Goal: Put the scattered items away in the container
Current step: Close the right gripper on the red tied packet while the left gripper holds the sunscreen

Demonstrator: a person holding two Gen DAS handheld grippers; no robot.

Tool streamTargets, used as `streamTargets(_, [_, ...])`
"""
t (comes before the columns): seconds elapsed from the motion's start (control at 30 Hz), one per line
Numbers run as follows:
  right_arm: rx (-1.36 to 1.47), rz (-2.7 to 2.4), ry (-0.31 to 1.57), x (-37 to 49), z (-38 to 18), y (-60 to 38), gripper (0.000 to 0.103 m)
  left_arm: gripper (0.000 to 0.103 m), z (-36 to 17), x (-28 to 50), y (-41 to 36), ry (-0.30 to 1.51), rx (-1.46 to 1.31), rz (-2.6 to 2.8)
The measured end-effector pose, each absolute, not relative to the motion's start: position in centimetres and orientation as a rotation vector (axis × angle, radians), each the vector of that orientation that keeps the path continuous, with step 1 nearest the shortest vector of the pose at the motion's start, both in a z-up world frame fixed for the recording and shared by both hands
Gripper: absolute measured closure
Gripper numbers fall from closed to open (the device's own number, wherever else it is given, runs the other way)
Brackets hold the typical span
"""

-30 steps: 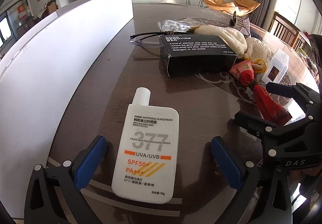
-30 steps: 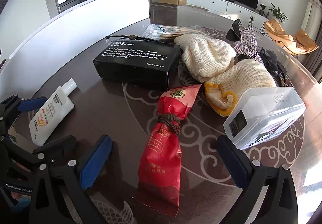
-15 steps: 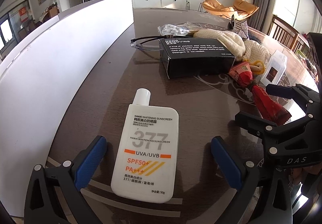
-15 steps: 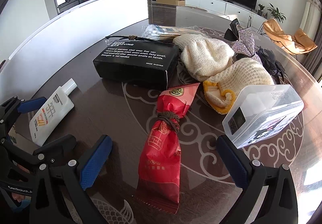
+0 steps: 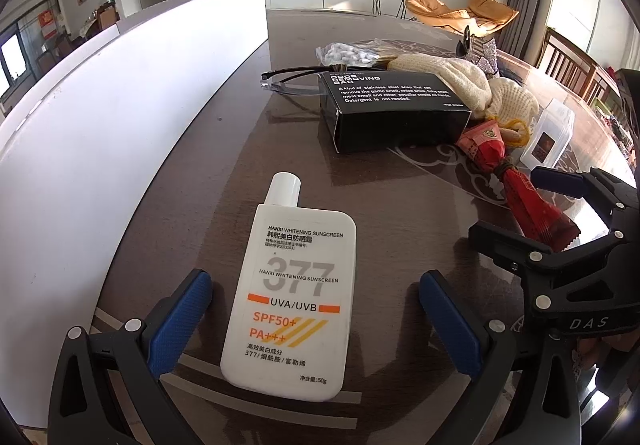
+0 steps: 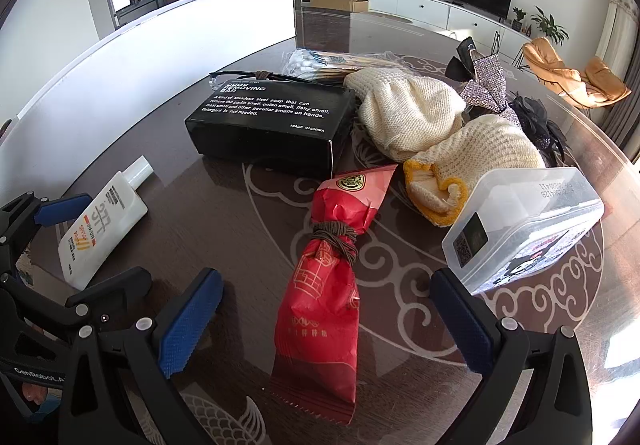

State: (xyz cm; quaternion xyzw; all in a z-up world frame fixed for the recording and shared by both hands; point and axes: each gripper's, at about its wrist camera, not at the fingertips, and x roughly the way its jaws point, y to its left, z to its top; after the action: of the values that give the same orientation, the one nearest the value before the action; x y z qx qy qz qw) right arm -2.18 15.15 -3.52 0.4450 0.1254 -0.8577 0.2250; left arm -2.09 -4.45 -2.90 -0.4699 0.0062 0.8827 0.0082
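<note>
The left gripper (image 5: 316, 321) is spread wide, straddling the sunscreen bottle (image 5: 294, 297) lying flat, long axis and cap toward 12 o'clock. The right gripper (image 6: 326, 319), also spread, straddles the red packet (image 6: 332, 277). Farther, at 1 o'clock, sits the black box (image 5: 394, 109).

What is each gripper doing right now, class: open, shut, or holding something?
Left gripper: open, straddling the sunscreen bottle, not gripping it.
Right gripper: open, astride the red packet, holding nothing.
</note>
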Motion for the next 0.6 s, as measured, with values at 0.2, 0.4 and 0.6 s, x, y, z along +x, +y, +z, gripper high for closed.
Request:
streamTargets(0.2, [1.226,-2.366,0.345,-1.6,-3.6,15.1,0.000,0.000,-3.0,-1.6,-4.4,0.019,-1.426,2.783])
streamTargets(0.4, [1.225,-2.366,0.345,-1.2,-3.8,15.1,0.000,0.000,-2.9,-1.8,-4.4,0.037,-1.458,2.743])
streamTargets(0.6, [1.220,-2.358,0.353,-0.7,-3.8,15.2,0.000,0.000,-2.9,-1.7,-5.3,0.093,-1.467,2.654])
